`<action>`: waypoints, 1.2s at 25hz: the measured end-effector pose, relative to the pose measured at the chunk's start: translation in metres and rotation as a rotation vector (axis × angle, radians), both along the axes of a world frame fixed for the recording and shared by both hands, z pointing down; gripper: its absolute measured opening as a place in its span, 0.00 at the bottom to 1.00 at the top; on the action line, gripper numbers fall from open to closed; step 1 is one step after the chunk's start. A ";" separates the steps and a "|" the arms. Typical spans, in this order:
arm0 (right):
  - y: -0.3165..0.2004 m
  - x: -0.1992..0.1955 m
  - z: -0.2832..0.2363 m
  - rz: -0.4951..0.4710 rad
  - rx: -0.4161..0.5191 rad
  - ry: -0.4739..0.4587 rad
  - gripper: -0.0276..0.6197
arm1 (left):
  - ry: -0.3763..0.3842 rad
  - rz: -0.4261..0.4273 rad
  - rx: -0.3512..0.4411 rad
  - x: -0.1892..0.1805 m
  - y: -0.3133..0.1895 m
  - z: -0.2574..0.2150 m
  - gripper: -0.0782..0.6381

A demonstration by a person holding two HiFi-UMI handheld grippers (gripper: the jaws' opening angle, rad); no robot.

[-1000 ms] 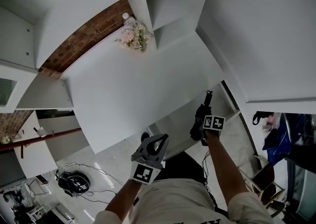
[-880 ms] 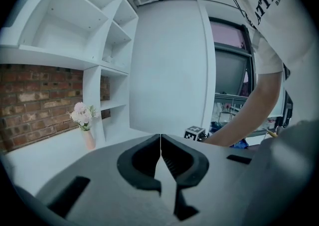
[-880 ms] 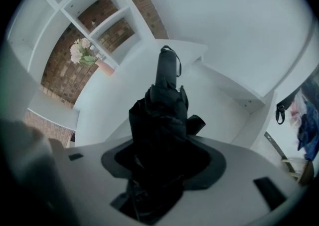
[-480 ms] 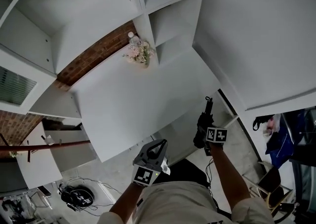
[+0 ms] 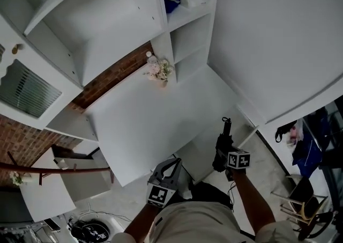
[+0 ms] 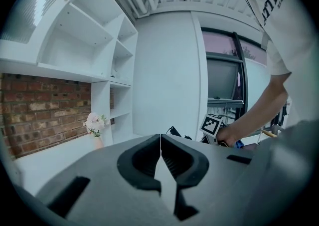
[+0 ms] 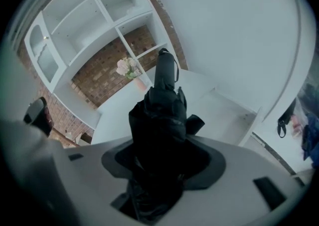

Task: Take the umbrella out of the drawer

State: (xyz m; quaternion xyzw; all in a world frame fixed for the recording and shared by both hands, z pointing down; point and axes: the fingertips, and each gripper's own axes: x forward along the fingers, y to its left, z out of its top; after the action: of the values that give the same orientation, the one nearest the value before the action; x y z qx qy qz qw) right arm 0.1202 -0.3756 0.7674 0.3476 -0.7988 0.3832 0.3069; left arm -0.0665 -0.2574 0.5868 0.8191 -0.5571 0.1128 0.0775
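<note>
You are standing over a white desk (image 5: 150, 113), looking steeply down at it from the head view.

Your right gripper (image 5: 222, 149) is sitting low and right of centre in the frame. Its jaws are standing fairly wide and pressing on a folded black umbrella (image 5: 226, 129). The umbrella is poking out past the jaws toward the top of the frame, with its thin end leading. It is hanging over the open white drawer (image 5: 201, 153) that is sticking out from under the desk's near edge. It is not touching the drawer as far as the views show.

In the right gripper view, the right gripper (image 7: 167, 156) is clamping the umbrella's (image 7: 162, 110) crumpled black fabric, which is filling the gap between the jaws. The drawer (image 7: 227, 113) is showing behind it, at middle right.

Your left gripper (image 5: 172, 162) is hovering at lower centre, near the desk's front edge and well apart from the umbrella. In the left gripper view, the left gripper's (image 6: 160, 139) jaws are meeting tip to tip with nothing between them.

A small vase of pale flowers (image 5: 159, 69) is standing at the far edge of the desk, against a brick wall (image 5: 110, 78). White shelves (image 5: 185, 16) are rising above it in the upper middle of the frame.
</note>
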 end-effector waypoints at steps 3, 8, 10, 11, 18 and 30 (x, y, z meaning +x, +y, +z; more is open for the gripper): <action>0.023 -0.004 -0.017 0.012 0.034 -0.011 0.41 | 0.011 0.018 0.005 -0.008 0.022 -0.002 0.14; 0.056 -0.013 -0.043 0.046 0.088 -0.047 0.41 | 0.012 0.054 0.016 -0.020 0.055 -0.007 0.14; 0.067 -0.014 -0.053 0.054 0.116 -0.055 0.41 | 0.024 0.059 0.024 -0.024 0.065 -0.011 0.14; 0.072 -0.015 -0.058 0.058 0.131 -0.058 0.41 | 0.025 0.061 0.029 -0.026 0.070 -0.013 0.14; 0.114 -0.014 -0.093 0.107 0.225 -0.092 0.41 | 0.041 0.080 0.068 -0.039 0.107 -0.022 0.15; 0.194 0.015 -0.163 0.219 0.392 -0.179 0.40 | 0.048 0.185 0.077 -0.038 0.150 -0.024 0.14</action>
State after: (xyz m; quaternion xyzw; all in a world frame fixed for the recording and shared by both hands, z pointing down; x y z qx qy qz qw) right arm 0.1351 -0.1814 0.6041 0.4499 -0.8393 0.2814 0.1182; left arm -0.1046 -0.1077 0.5626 0.8718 -0.4810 0.0782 0.0486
